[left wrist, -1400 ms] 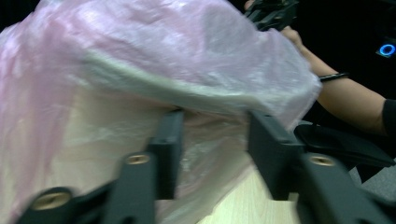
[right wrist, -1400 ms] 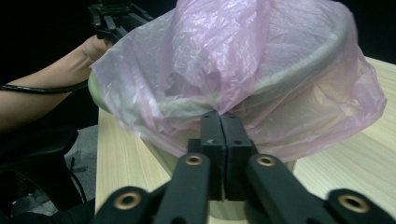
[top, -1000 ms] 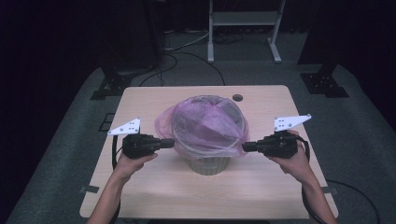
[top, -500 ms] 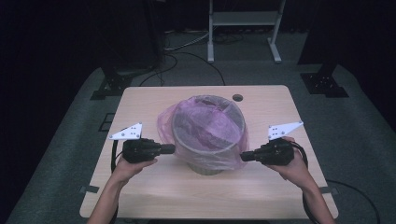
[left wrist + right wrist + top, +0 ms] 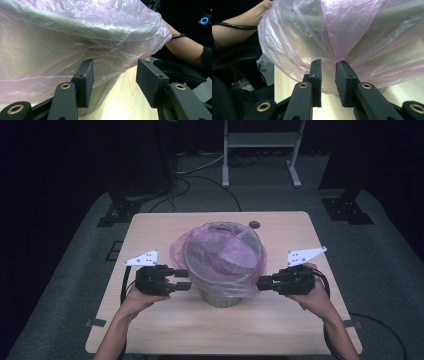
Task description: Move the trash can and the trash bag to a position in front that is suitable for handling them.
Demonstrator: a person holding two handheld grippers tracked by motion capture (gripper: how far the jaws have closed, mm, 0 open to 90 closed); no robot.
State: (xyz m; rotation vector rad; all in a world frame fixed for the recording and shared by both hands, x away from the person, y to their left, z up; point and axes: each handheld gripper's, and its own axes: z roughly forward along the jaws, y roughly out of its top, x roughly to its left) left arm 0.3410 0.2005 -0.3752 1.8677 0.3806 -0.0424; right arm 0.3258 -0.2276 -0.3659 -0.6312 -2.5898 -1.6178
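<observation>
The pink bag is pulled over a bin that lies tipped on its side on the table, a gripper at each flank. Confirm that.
Not quite. The bin stands upright on the table, as the high view shows. The rest holds: the pink bag is pulled over its rim, with the left gripper and right gripper at its flanks.

Both grippers, left and right, have chunky black bodies with a grey three-cornered plate on top, dotted with small holes. Black cables trail from each. Up close, the jaws are flat matte black blocks on black arms with brass-ringed pivots. The forearms are bare; one wrist wears a thin black band.
</observation>
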